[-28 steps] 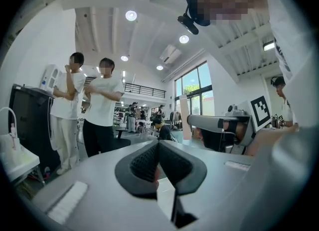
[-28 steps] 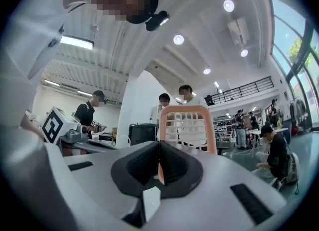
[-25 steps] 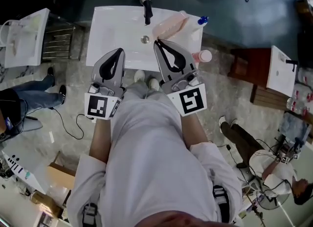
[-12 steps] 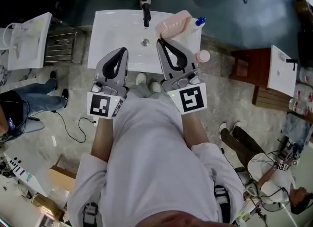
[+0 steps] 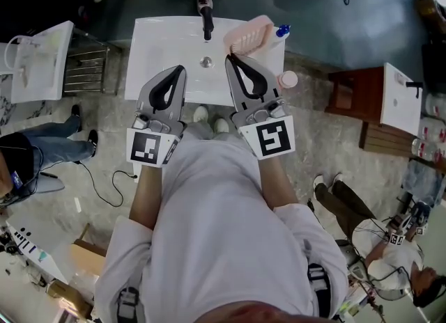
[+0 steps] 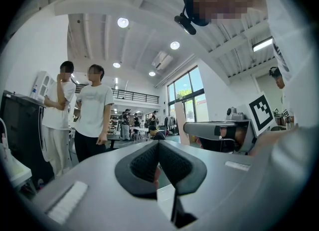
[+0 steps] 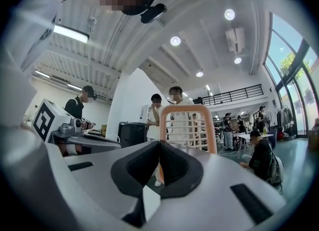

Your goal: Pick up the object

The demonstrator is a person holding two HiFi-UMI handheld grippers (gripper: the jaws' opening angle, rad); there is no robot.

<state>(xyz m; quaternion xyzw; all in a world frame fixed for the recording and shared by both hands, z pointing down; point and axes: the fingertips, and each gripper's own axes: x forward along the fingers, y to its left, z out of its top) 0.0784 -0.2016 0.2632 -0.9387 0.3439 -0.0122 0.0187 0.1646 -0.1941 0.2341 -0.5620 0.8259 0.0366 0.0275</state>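
A pink plastic basket with a barred side (image 5: 249, 33) hangs over the back right corner of the white washbasin (image 5: 160, 43). My right gripper (image 5: 231, 58) is shut on its near rim. In the right gripper view the basket's orange-pink frame (image 7: 188, 125) rises upright from the closed jaws of the right gripper (image 7: 159, 143). My left gripper (image 5: 182, 69) hovers over the basin's front edge, shut, holding nothing. In the left gripper view the left gripper (image 6: 158, 143) has its jaws together at the tips, with only the room beyond.
A black tap (image 5: 206, 19) and a drain (image 5: 206, 62) mark the basin's middle. A blue-capped bottle (image 5: 281, 31) and a pink container (image 5: 287, 79) stand at its right edge. Another basin (image 5: 38, 57) is left, a brown stand (image 5: 348, 95) right. People stand around.
The pink basket has tipped up from lying along the basin's back right and now hangs higher from my right gripper. Both grippers have shifted slightly forward.
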